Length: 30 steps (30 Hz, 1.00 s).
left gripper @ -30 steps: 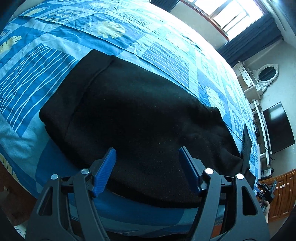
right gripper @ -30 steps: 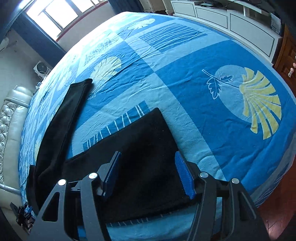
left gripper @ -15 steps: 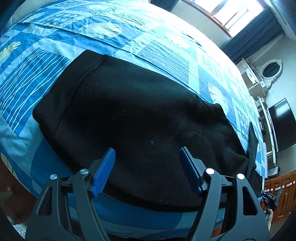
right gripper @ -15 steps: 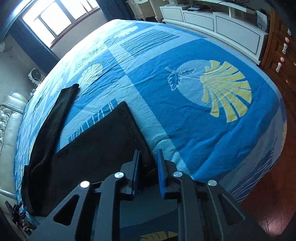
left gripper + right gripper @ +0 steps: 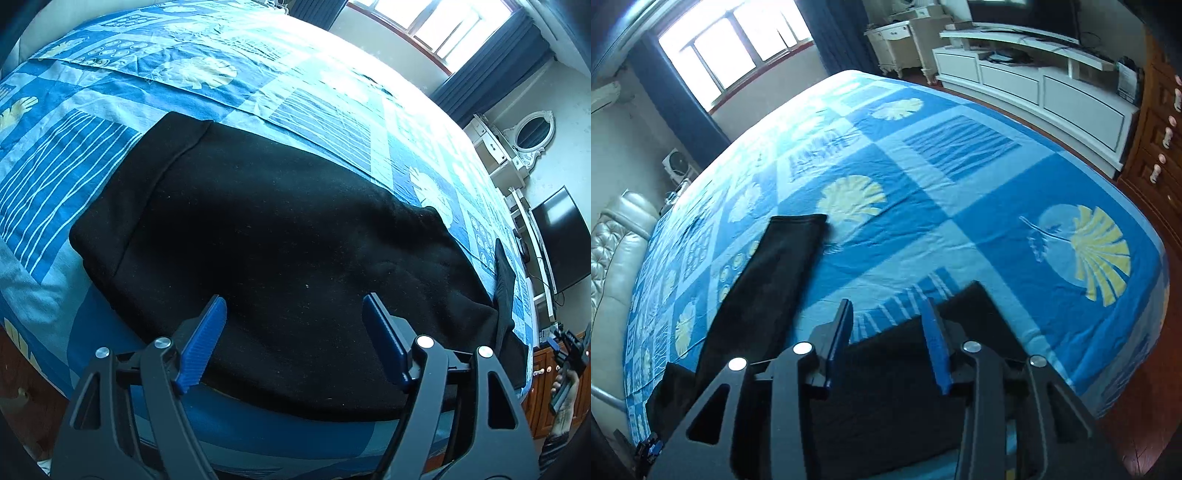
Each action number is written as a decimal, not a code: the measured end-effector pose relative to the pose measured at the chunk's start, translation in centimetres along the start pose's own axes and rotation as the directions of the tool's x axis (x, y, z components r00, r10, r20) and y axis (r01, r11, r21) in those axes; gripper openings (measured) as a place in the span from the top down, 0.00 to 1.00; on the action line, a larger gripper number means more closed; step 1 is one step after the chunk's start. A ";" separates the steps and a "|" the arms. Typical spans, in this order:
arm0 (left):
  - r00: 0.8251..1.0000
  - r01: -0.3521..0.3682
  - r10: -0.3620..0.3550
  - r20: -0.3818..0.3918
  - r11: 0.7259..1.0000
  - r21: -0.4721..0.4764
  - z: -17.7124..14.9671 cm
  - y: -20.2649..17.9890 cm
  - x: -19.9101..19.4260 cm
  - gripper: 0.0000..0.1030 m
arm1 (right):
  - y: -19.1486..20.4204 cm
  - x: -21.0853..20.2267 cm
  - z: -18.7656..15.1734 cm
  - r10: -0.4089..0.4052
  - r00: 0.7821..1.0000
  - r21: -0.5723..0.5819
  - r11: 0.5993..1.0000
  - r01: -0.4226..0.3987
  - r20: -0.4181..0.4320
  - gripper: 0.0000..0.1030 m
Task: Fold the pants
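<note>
Black pants [image 5: 280, 236] lie spread on a blue patterned bedspread [image 5: 92, 155], waistband to the left. My left gripper [image 5: 293, 306] is open and empty, hovering over the near edge of the seat area. In the right wrist view the near leg's hem [image 5: 964, 350] lies under my right gripper [image 5: 888, 317], which is open with nothing between its fingers. The other leg [image 5: 775, 273] stretches away to the left across the bedspread [image 5: 960, 221].
The bed's near edge drops to a wooden floor [image 5: 1137, 424]. A white TV cabinet [image 5: 1034, 85] and wooden drawers [image 5: 1160, 122] stand at the right. A padded headboard [image 5: 617, 258] is at the left. A window [image 5: 738, 48] is beyond the bed.
My right gripper shut near the leg hem half a second ago and is open again now, drawn back and raised. My left gripper stayed open and shifted slightly over the seat.
</note>
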<state>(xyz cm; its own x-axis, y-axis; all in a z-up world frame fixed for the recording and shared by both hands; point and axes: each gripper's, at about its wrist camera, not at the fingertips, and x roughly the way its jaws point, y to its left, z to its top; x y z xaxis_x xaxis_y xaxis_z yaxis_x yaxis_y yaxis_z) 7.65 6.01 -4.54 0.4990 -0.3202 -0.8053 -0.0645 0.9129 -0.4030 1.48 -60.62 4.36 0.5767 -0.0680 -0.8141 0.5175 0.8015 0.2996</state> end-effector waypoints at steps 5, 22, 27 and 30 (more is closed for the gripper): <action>1.000 0.024 -0.024 -0.005 1.000 -0.011 -0.4 0.6 0.3 0.23 | 12.7 10.0 3.7 0.000 0.992 -0.118 0.993 -0.016 -0.128 0.32; 0.997 0.082 -0.082 -0.011 0.997 -0.002 -0.4 0.8 1.1 0.13 | 14.9 20.2 6.0 -0.198 0.952 0.000 0.979 0.204 -0.234 0.89; 0.998 0.061 -0.061 -0.005 0.998 0.011 -0.4 0.4 1.1 0.13 | 9.2 8.5 5.1 0.047 0.999 0.119 0.992 -0.045 -0.013 0.90; 0.998 0.057 -0.057 -0.002 0.998 0.011 -0.5 0.4 1.1 0.13 | 2.9 1.0 2.1 0.120 0.986 0.192 0.971 -0.141 0.119 0.90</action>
<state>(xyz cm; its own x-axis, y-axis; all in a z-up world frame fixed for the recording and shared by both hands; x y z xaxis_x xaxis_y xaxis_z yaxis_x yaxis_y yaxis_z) 7.75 5.91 -5.78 0.4999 -0.3721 -0.7821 -0.0262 0.8961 -0.4431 4.87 -59.56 5.47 0.7058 -0.0422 -0.7072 0.5428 0.6736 0.5016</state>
